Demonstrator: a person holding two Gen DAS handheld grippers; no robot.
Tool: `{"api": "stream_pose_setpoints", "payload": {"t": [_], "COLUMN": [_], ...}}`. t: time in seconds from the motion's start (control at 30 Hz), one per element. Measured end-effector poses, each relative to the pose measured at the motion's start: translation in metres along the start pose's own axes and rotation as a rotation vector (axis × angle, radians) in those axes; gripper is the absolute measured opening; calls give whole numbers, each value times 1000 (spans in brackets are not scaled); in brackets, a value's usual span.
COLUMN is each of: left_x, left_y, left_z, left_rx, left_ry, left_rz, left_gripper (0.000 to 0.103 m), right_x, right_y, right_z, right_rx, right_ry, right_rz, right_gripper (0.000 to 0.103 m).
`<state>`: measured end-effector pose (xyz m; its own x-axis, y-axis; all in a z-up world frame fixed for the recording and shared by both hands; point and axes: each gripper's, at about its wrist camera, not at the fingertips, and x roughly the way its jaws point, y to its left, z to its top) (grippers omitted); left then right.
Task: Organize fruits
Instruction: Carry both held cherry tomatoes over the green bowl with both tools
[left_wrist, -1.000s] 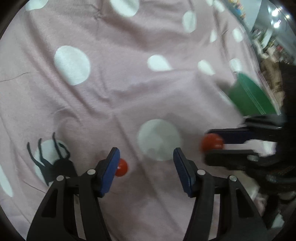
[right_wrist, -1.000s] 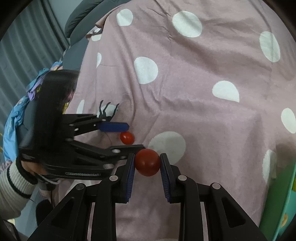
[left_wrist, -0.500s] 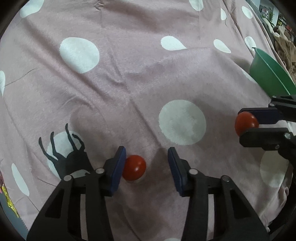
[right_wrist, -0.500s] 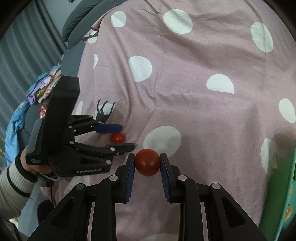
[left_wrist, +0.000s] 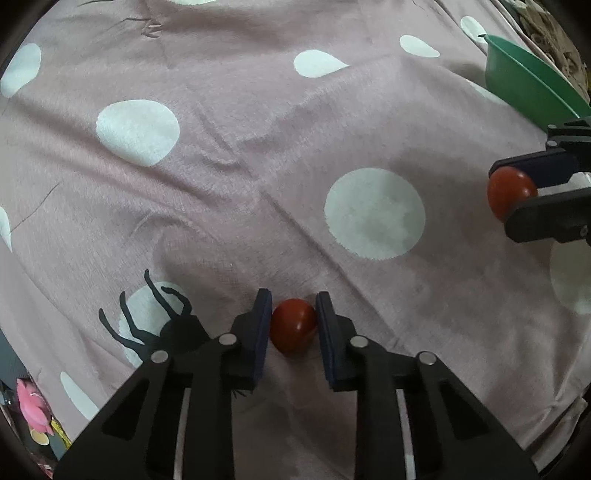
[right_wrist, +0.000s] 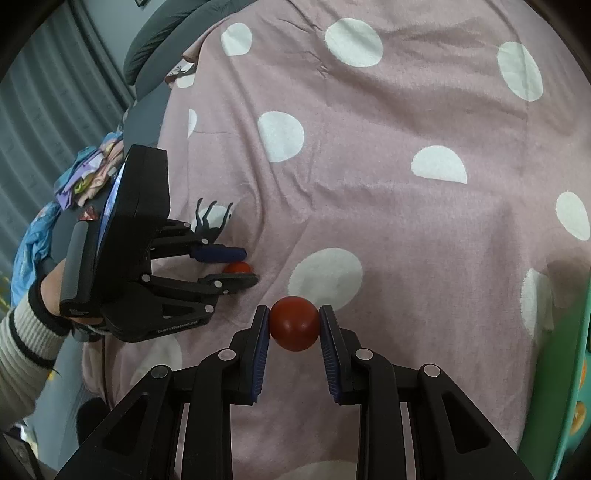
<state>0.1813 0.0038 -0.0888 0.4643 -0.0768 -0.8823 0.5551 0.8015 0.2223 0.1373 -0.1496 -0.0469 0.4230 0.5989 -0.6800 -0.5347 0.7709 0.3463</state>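
Observation:
A small red tomato (left_wrist: 293, 325) lies on the pink dotted bedspread (left_wrist: 240, 177), between the blue pads of my left gripper (left_wrist: 293, 306). Its jaws are closing, and both pads touch the tomato's sides. In the right wrist view the same tomato (right_wrist: 238, 267) shows half hidden between those fingers, low on the cloth. My right gripper (right_wrist: 294, 314) is shut on a larger red tomato (right_wrist: 294, 325) and holds it above the bedspread. Seen from the left wrist, that tomato (left_wrist: 506, 190) hangs at the right edge.
A green bowl (left_wrist: 528, 85) stands on the bedspread at the far right; its rim (right_wrist: 580, 350) shows orange fruit inside. A black deer print (left_wrist: 155, 317) marks the cloth by the left gripper. Clothes and a grey pillow lie past the bed's left side.
My left gripper sank onto the small tomato and rolled, and its jaws went from wide apart to touching the tomato on both sides. The right gripper stayed still with its tomato.

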Motion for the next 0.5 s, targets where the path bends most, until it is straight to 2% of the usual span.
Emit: {"api": "stream_pose_setpoints", "payload": {"t": [0.13, 0.3, 0.5], "left_x": [-1, -17, -48], "left_y": [4, 15, 10], "left_z": [-3, -16, -25], "left_rx": [-55, -165, -260], "left_ry": [-43, -88, -184], "left_rz": [2, -43, -181], "left_gripper": [22, 22, 22], "right_x": [0, 2, -1], "right_y": [-1, 0, 0], "right_z": [0, -2, -7], "right_rx": [3, 6, 20], "right_ry": [-7, 3, 1], "right_rz": [4, -3, -16], "right_gripper": [29, 29, 29]}}
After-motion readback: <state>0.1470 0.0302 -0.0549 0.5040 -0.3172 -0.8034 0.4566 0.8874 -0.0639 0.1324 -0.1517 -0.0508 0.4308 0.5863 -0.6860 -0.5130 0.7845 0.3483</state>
